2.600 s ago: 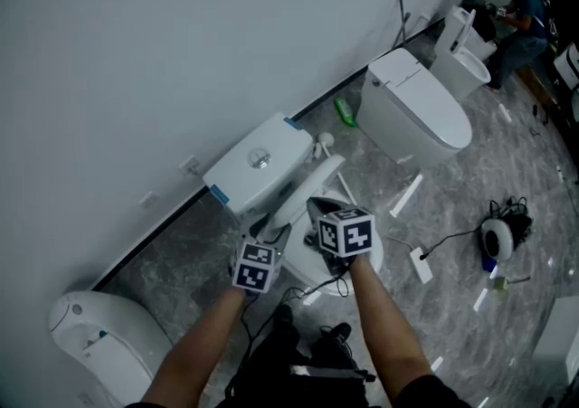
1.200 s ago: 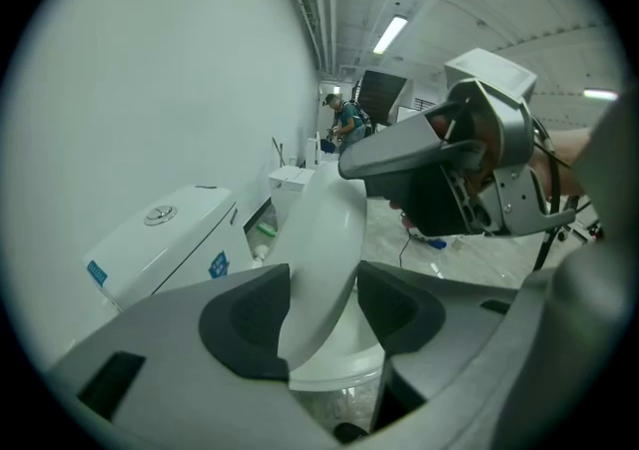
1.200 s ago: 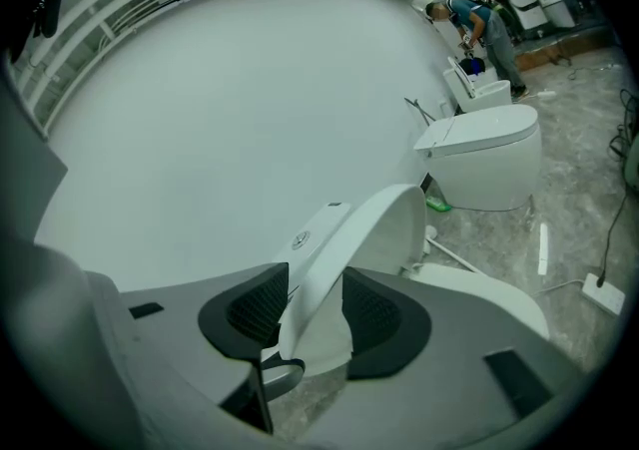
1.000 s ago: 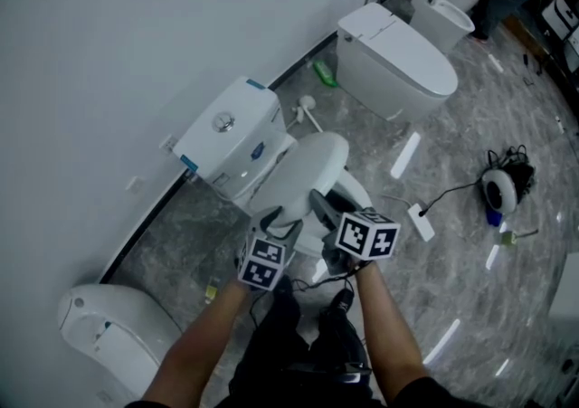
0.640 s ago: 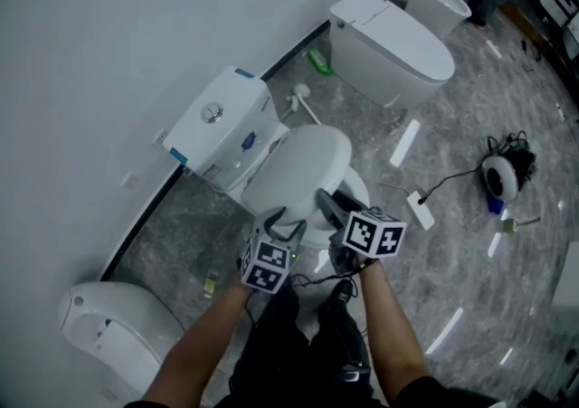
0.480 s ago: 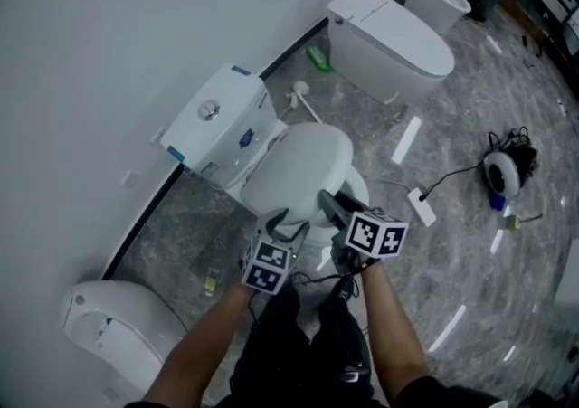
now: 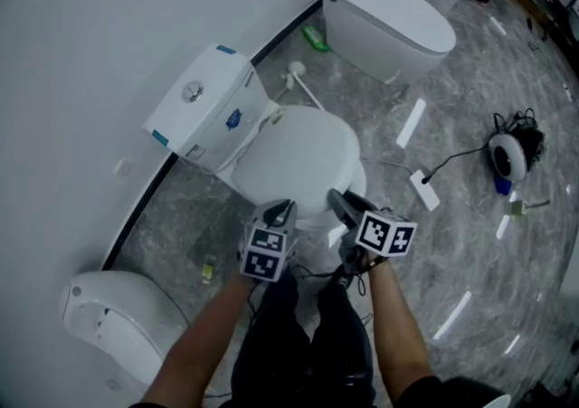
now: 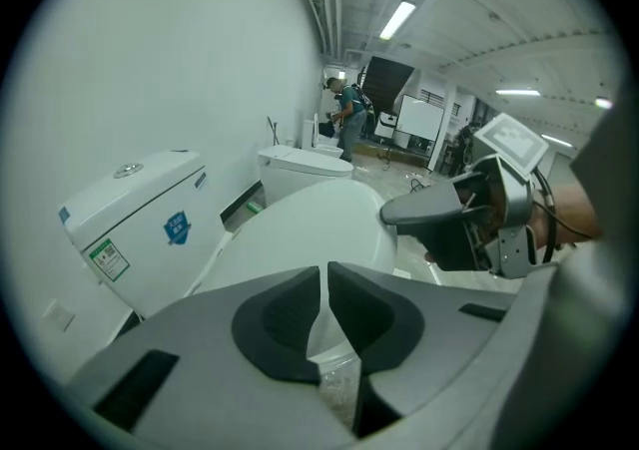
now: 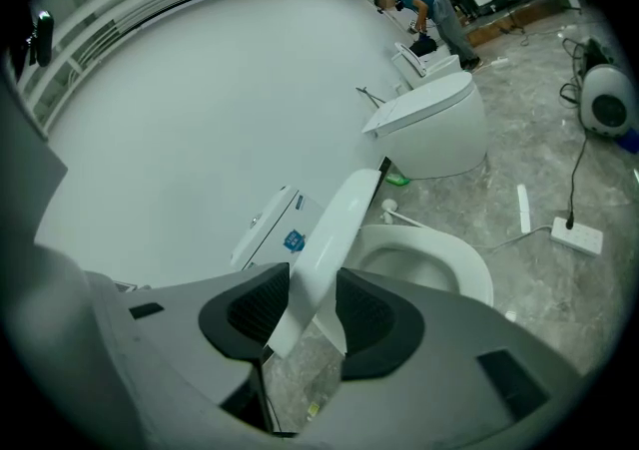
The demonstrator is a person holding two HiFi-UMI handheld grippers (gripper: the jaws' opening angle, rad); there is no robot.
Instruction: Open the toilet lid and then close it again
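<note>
While the right hand-held gripper [image 7: 337, 202] clamps the toilet lid [image 7: 298, 155], the left hand-held gripper [image 7: 282, 210] just closed, seemingly empty.

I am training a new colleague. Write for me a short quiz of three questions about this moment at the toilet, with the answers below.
1. True or false: the right hand-held gripper has the edge of the toilet lid between its jaws.
2. Where is the round flush button? A) on top of the tank B) on the wall C) on the lid
3. In a few words: is the lid lying flat on the seat?
Key: 1 true. 2 A. 3 No; it is tilted up, and the seat shows beneath it.
</note>
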